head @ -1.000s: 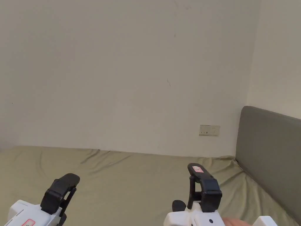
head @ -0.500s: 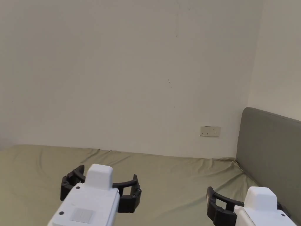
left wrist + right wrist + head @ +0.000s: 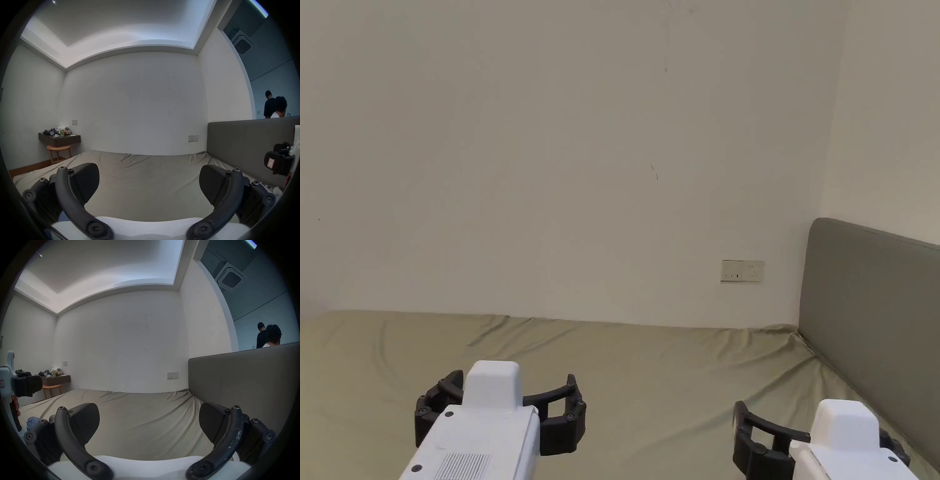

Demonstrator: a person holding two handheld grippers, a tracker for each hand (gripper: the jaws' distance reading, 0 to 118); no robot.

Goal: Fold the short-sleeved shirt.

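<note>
While both tools hang low over the bed (image 3: 650,375), the left hand-held gripper (image 3: 499,409) has its jaws spread wide with nothing between them, and the right hand-held gripper (image 3: 819,437) stands spread and empty likewise. From the head view come the olive sheet, the bare wall, a wall socket (image 3: 742,271) and the grey headboard (image 3: 869,312) along the right edge. The right gripper view adds a crumpled bluish cloth (image 3: 33,421) low at the left, lying on the sheet beside the left tool and the hand (image 3: 15,404) that holds it; it may be the shirt, though it is too small and too far bunched to tell. Both gripper views also take in a dark wall shelf (image 3: 60,140) heaped with odds and ends, a round wooden stool (image 3: 58,150) under it, and two people (image 3: 274,107) beyond the headboard. In the left gripper view the right tool shows at the far right, in front of the headboard. Ahead of both tools the sheet lies open and only lightly rumpled, up to the wall. The headboard closes the right side, just beside the right tool; the bed's left edge drops off near the stool.
</note>
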